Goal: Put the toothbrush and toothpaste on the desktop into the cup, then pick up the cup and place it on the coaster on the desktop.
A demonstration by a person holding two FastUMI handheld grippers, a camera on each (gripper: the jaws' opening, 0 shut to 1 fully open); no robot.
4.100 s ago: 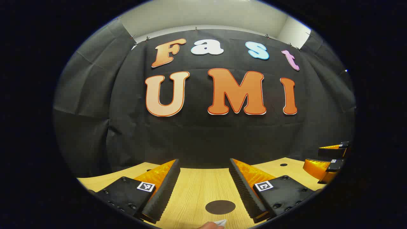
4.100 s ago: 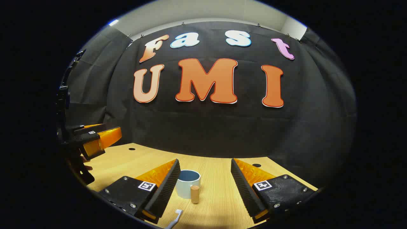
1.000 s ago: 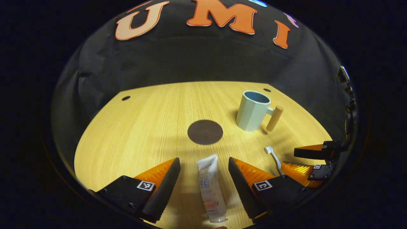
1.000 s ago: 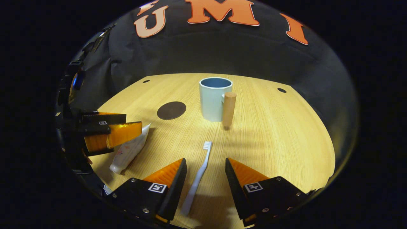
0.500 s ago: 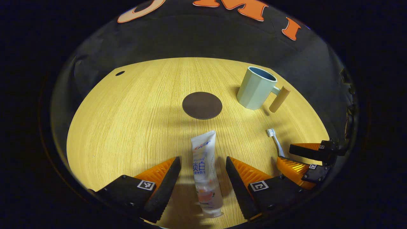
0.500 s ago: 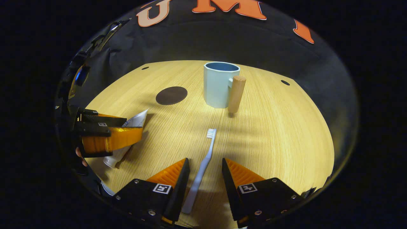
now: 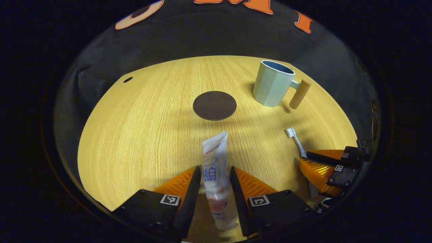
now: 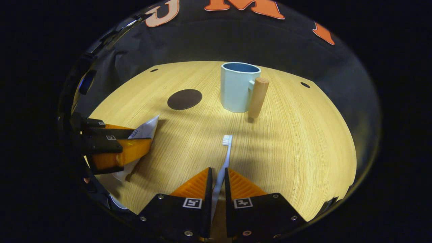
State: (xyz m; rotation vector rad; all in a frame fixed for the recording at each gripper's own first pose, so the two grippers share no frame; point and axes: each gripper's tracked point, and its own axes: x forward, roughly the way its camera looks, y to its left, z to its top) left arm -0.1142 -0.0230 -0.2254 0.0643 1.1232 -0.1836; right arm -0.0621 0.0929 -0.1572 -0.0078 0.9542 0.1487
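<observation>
Pale wood-grain bench under black cloth walls, pretty bare otherwise.

Left gripper view: left tongs closed in on the toothpaste, both ribbed orange fingers looking pressed against the soft white tube's sides. Tube lying flat, long axis running straight out along the fingers, crimped flat end pointing ahead toward the dark round coaster, cap end back near the camera. Beyond that and off to the right, the cup: pale blue, faceted walls, open mouth up, round wooden peg handle sticking out the far side. So for the drop: lift, then swing ahead and right.

Right gripper view: right tongs nearly pinched together on the toothbrush, slim plastic handle squeezed between the fingers, white bristle head out front. Long axis again in line with the fingers, aimed nearly at the cup just ahead, upright and slightly right. Closer to the cup than the other hand, probably. Thin slick handle, could twist in the grip when lifted.
</observation>
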